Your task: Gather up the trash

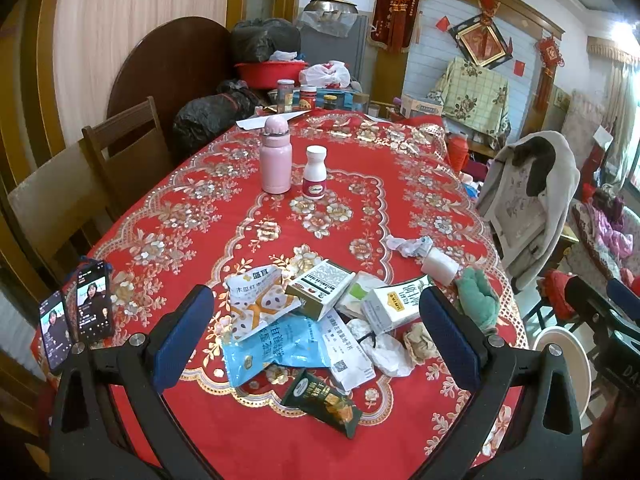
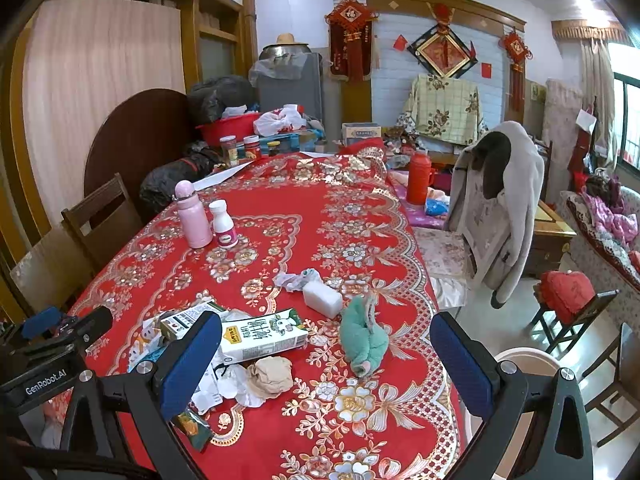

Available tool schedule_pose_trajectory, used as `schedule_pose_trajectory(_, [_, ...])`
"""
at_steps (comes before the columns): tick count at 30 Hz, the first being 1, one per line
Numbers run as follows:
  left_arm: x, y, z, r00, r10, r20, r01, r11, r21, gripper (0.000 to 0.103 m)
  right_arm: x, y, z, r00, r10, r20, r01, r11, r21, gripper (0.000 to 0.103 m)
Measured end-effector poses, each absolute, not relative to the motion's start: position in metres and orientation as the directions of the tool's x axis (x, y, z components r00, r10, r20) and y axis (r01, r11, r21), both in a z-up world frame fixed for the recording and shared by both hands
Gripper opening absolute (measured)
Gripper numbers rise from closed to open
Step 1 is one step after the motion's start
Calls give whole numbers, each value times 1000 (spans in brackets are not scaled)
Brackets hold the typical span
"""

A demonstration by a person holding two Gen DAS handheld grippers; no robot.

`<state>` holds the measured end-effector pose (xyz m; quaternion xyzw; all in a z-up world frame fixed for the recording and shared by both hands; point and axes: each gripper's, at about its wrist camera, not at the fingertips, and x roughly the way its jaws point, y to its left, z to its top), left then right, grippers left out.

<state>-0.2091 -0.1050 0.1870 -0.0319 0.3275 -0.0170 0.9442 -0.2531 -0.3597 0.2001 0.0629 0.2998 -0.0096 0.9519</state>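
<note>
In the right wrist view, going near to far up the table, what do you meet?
Crumpled beige paper wad → white milk carton lying flat → small white plastic bottle on its side → upright white pill bottle → upright pink flask.

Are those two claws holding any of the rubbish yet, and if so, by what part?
Nothing is held. The left claw and the right claw both stand open above the table, with the milk carton and wrappers lying loose below.

Wrappers point(image 1: 276, 336) left of milk carton point(image 1: 394, 306)
</note>
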Motion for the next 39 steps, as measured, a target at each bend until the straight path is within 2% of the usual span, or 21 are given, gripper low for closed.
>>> schedule_pose_trajectory(39, [-210,-114,188,773,-67,-631,17,996,-86,102,-247,-361,195,813,23,-582,55,992,116,103])
